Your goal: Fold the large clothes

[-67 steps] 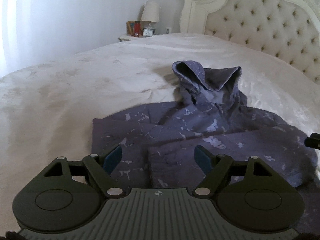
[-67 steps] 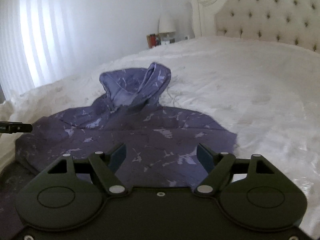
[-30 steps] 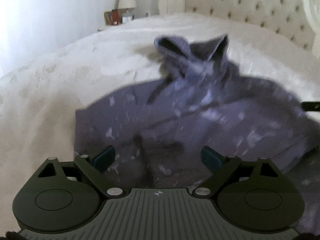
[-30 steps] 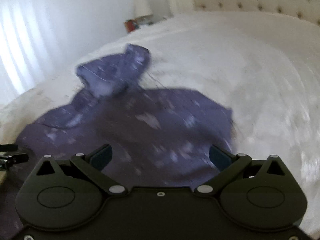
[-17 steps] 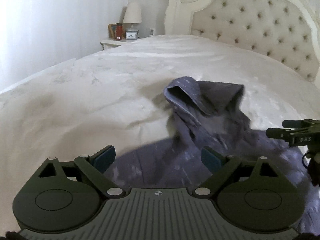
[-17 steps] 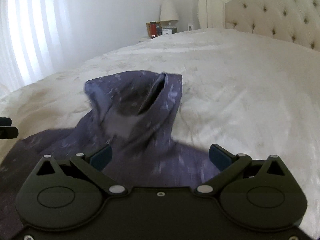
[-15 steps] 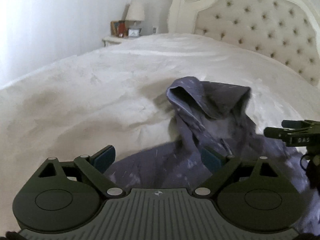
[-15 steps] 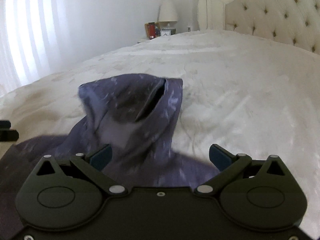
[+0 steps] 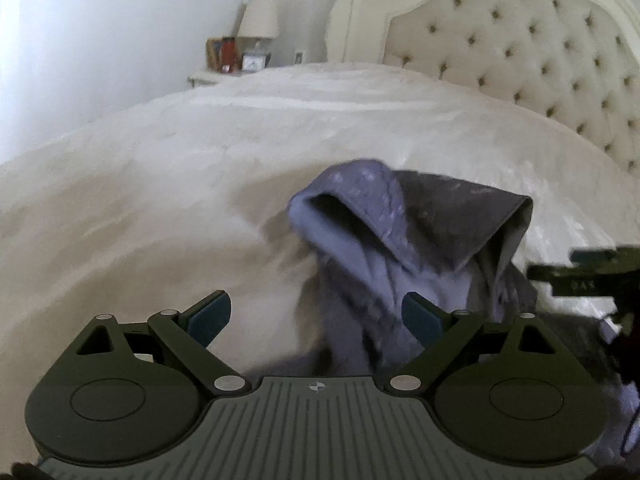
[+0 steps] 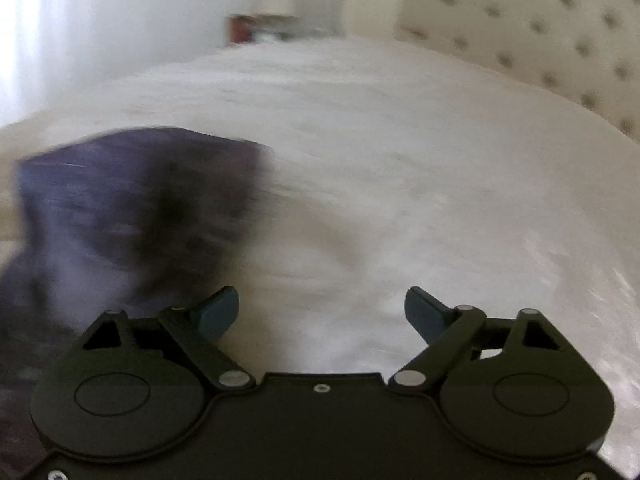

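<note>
Bed: white quilted cover, fills both views. Tufted cream headboard at the far end.

Hoodie: purple-grey with pale flecks, lying on the bed cover; hood stands up and gapes open, straight ahead of the left gripper. In the right wrist view it sits blurred at left.

Left gripper: jaws wide apart, nothing held; hoodie fabric shows beyond its right finger.

Right gripper: jaws spread wide, having just been closing a little; only bed cover between them, nothing gripped. Seen at the left view's right edge.

Nightstand with a lamp, far left.
</note>
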`<state>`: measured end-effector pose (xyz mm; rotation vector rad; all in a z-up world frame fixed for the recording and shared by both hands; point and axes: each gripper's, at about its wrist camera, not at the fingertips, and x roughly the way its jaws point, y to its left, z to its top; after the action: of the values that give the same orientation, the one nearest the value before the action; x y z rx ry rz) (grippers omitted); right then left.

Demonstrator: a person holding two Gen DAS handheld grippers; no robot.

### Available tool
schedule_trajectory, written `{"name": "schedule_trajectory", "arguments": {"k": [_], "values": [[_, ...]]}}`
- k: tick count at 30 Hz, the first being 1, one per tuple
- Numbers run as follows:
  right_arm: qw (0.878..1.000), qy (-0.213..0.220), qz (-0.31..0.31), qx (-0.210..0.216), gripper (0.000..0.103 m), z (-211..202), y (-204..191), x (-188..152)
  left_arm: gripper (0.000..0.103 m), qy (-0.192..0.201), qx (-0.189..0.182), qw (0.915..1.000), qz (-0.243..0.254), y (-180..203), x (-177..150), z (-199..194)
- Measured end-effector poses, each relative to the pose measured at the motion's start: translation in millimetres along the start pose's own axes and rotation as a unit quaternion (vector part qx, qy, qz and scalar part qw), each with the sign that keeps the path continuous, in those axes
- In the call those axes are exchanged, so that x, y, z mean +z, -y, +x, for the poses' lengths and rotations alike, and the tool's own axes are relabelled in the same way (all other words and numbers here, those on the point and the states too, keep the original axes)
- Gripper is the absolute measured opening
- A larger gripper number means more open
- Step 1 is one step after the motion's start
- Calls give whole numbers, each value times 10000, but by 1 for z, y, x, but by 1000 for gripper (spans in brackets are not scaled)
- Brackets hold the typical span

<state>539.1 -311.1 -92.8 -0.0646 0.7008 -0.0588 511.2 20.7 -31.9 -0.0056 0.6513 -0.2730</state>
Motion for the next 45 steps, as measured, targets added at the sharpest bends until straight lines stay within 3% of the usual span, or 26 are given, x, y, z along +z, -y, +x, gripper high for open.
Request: {"name": "schedule_trajectory", "arguments": {"k": [3, 6, 9, 11, 15, 18, 21, 23, 25, 29, 32, 36, 41, 45], "values": [[9980, -250, 584, -33, 90, 12, 36, -15, 93, 25, 46, 10000, 61, 6, 6, 13], [9951, -24, 966, 228, 91, 3, 52, -29, 93, 2, 238, 9997, 25, 6, 4, 29], [9941, 310, 850, 602, 92, -19, 44, -35, 94, -524, 412, 9978, 8, 0, -5, 58], [9919, 554, 722, 882, 97, -34, 31, -36, 97, -730, 321, 9962, -343, -13, -13, 70], [9860, 907, 279, 1368, 100, -55, -6, -34, 98, -541, 269, 9971, -468, -20, -21, 65], [9872, 870, -122, 1329, 100, -50, -35, -22, 98, -491, 291, 9973, -455, -20, -25, 61], [9906, 623, -77, 1212, 99, -30, -46, -11, 98, -472, 289, 9975, -450, -20, -25, 60], [9930, 535, -9, 1052, 99, -22, -41, -8, 98, -471, 270, 9975, -457, -17, -20, 64], [9969, 512, 42, 603, 98, -13, -28, -8, 97, -438, 240, 9976, -477, -18, -20, 62], [9969, -156, 746, 210, 96, 21, 24, -23, 95, -376, 149, 9985, -355, -17, -16, 49], [9922, -123, 1092, 588, 96, 20, 41, -32, 94, -220, 35, 9998, -10, -13, -11, 29], [9878, 196, 955, 1212, 96, -6, 44, -32, 94, 250, -215, 9980, 533, -11, 1, -10], [9814, 791, 814, 1549, 98, -54, 42, -28, 94, 834, -358, 9958, 104, -21, 33, -34], [9761, 1009, 843, 1729, 98, -59, 25, -3, 94, 636, -133, 9979, -67, -11, 51, -6]]}}
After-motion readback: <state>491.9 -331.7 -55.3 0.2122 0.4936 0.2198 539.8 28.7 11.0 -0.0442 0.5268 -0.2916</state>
